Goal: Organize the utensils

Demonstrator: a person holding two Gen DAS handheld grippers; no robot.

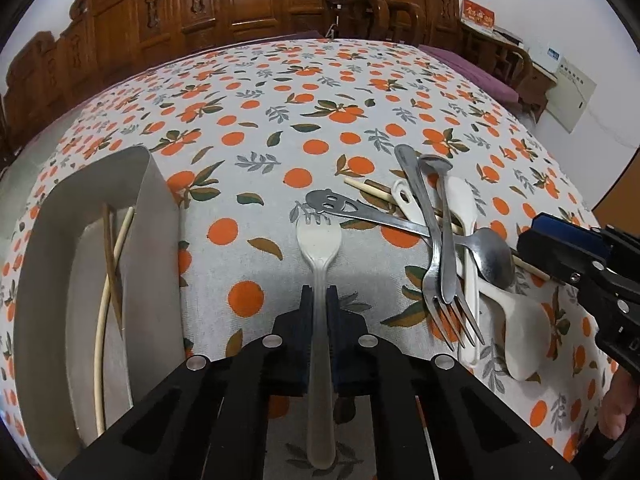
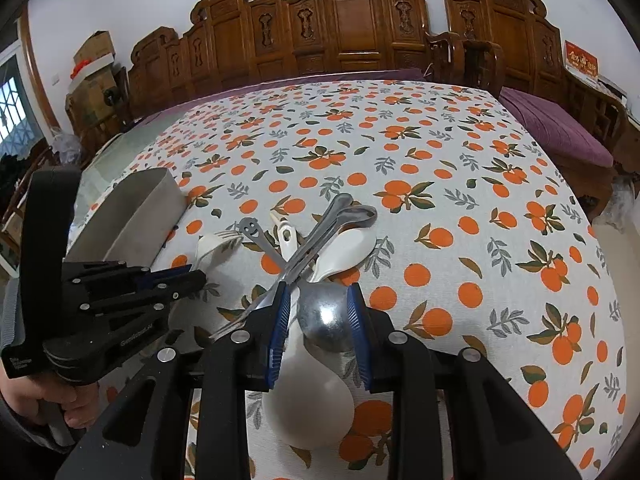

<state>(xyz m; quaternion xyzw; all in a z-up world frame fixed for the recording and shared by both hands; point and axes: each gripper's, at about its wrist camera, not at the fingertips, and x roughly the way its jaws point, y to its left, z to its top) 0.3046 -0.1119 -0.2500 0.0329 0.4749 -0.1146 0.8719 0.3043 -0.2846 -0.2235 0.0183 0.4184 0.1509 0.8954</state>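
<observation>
On the left wrist view's near edge, the left tool [image 1: 319, 300] is clamped on the handle of a white plastic fork [image 1: 319, 248], whose tines point away over the orange-print surface [image 1: 256, 92]; the handle's tail runs back between the black fingers and is partly hidden by them. At left sits a grey tray [image 1: 154, 200] holding a pale chopstick [image 1: 105, 304] crossed by a dark one [image 1: 111, 264]; its near end is cut off by the frame. To the right lies a tangled pile: a smiley-handled metal spoon [image 1: 490, 254], two metal forks [image 1: 438, 264], a white spoon [image 1: 522, 340] and chopsticks mostly buried beneath. The right tool [image 1: 560, 256] enters at the far right edge, mostly cut off, so its jaws cannot be judged here.

From the right wrist view, the right tool [image 2: 320, 320] stands fairly wide, its blue pads either side of the metal spoon's bowl [image 2: 324, 320] without clearly pressing it. The white spoon [image 2: 308, 404] lies beneath, partly covered. The tray's inside is hidden here; only its outer wall [image 2: 136, 216] shows. The left tool [image 2: 188, 274] appears at left, the fork head [image 2: 210, 248] poking beyond it.
</observation>
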